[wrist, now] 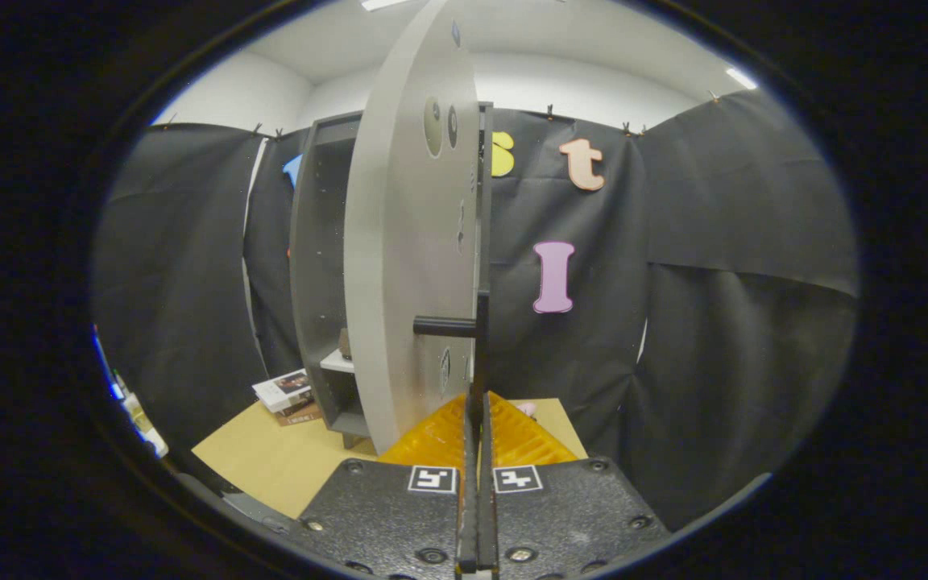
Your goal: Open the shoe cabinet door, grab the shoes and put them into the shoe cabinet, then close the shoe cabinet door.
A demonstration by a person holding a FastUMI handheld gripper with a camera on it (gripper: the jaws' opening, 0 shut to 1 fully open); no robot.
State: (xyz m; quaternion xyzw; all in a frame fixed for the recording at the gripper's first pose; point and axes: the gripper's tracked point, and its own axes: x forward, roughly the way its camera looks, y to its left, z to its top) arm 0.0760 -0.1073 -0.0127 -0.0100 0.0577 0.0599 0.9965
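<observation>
The gripper point(478, 415) is sitting right at the free edge of the shoe cabinet door point(399, 258), its two yellow fingers point(440, 439) drawn almost together, pinching the slim black handle point(481, 354) that is running down that edge; both pads look to be pressing on it, though the contact itself is partly hidden. The door is standing swung out edge-on towards the camera, so the shoe cabinet point(321, 266) is showing open just behind it on the left, with a pale shelf point(337, 362) inside and something small and dark resting on it, too unclear to name. Beyond the cabinet's foot, some books point(287, 393) are lying on the tan floor mat point(287, 459). Handling-wise, the door is reading as a stiff, flat panel, light enough to swing on its hinges; the handle is thin and rigid, likely smooth, so a firm squeeze low on the bar looks the safest hold; pulling along the door's arc, not straight out, should keep the fingers from sliding off.
</observation>
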